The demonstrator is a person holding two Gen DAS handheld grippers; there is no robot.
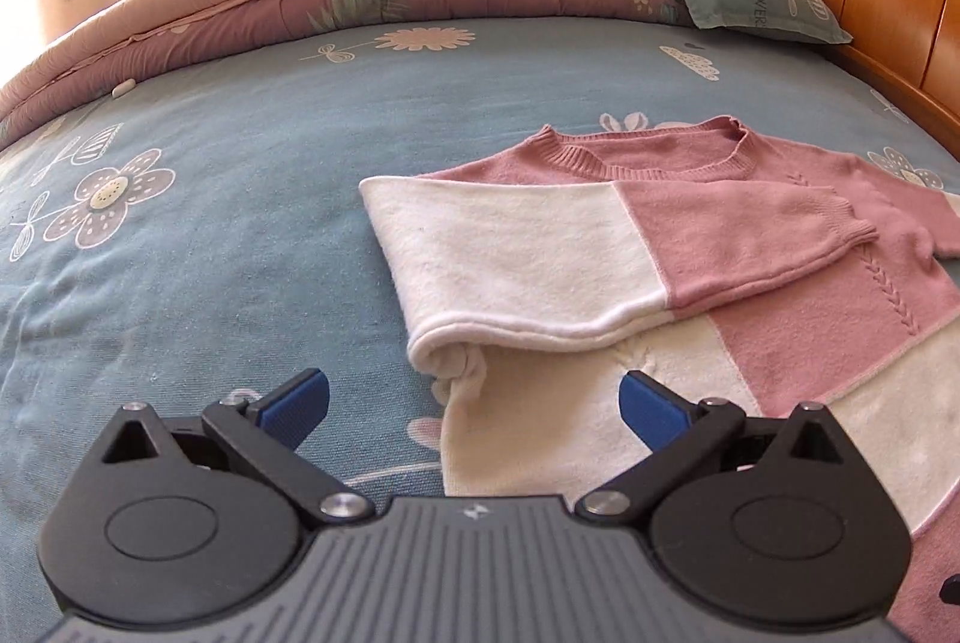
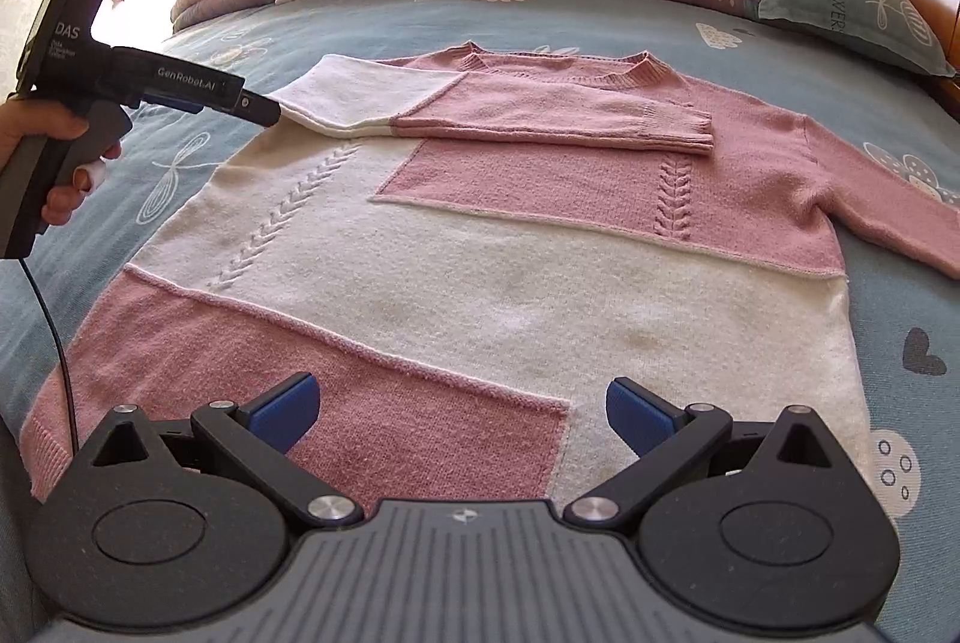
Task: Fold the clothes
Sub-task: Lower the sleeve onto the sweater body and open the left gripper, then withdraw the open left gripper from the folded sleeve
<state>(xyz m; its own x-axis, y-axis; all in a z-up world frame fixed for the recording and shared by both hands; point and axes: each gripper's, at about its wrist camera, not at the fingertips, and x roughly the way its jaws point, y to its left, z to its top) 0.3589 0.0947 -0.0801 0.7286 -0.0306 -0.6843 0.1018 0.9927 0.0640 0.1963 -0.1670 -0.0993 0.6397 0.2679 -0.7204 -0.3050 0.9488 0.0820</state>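
Sweater (image 2: 480, 247) on blue floral bedsheet (image 1: 240, 199)

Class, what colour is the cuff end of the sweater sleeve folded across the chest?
Pink; the folded sleeve turns white towards the shoulder. Right wrist view shows it best.
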